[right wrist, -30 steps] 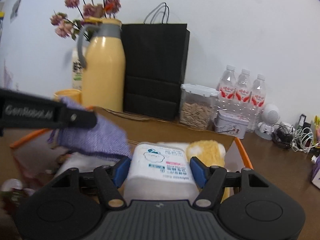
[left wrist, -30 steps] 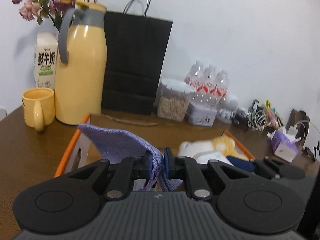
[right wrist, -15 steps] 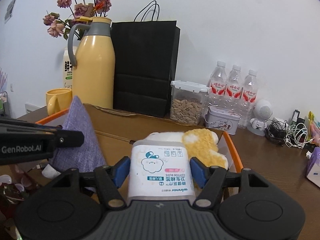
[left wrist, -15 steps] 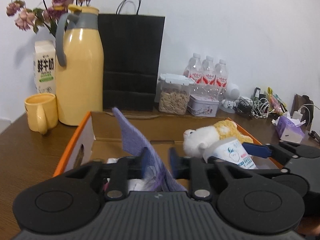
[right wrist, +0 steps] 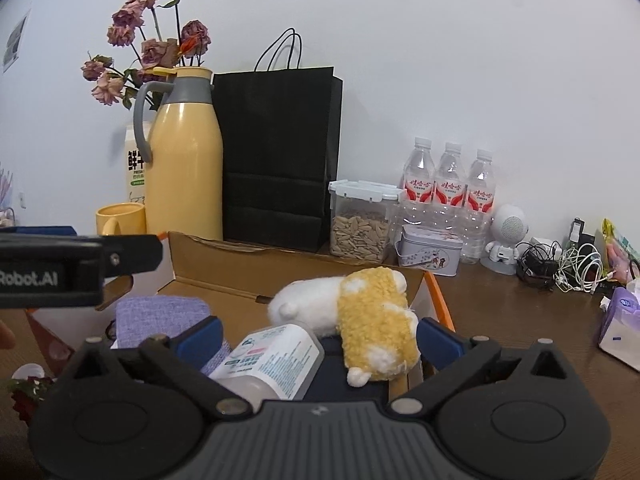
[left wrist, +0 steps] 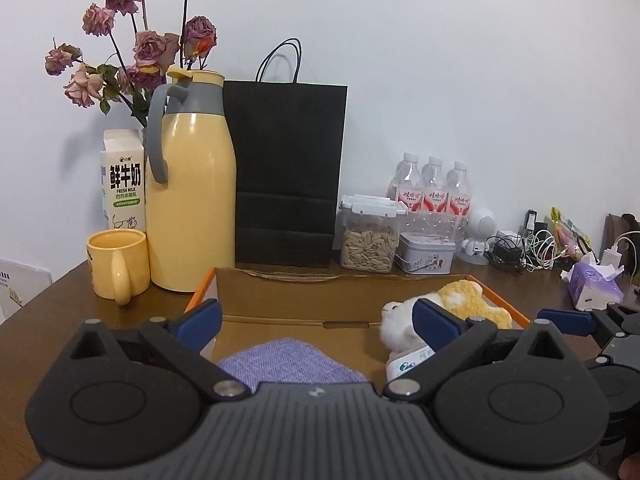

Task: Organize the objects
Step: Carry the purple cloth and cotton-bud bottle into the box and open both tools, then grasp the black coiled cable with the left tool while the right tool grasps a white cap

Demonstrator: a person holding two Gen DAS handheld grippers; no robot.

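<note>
An open cardboard box with orange edges (left wrist: 280, 300) (right wrist: 224, 272) stands on the brown table. In it lie a purple cloth (left wrist: 292, 364) (right wrist: 160, 316), a white cotton-bud container (right wrist: 276, 360) (left wrist: 408, 362) and a white-and-yellow plush toy (right wrist: 360, 312) (left wrist: 444, 304). My left gripper (left wrist: 316, 320) is open and empty above the cloth. My right gripper (right wrist: 316, 336) is open above the container, which lies loose between the fingers. The left gripper also shows at the left of the right wrist view (right wrist: 80, 264).
Behind the box stand a yellow thermos (left wrist: 192, 208), a yellow mug (left wrist: 116, 264), a milk carton (left wrist: 122, 184), a black paper bag (left wrist: 284, 176), a seed jar (left wrist: 370, 240), a tin (left wrist: 426, 254) and water bottles (left wrist: 432, 192). Cables (left wrist: 524, 248) and a tissue pack (left wrist: 596, 284) lie at the right.
My left gripper has opened and let go of the purple cloth, which now lies flat in the box. My right gripper has opened and released the container into the box.
</note>
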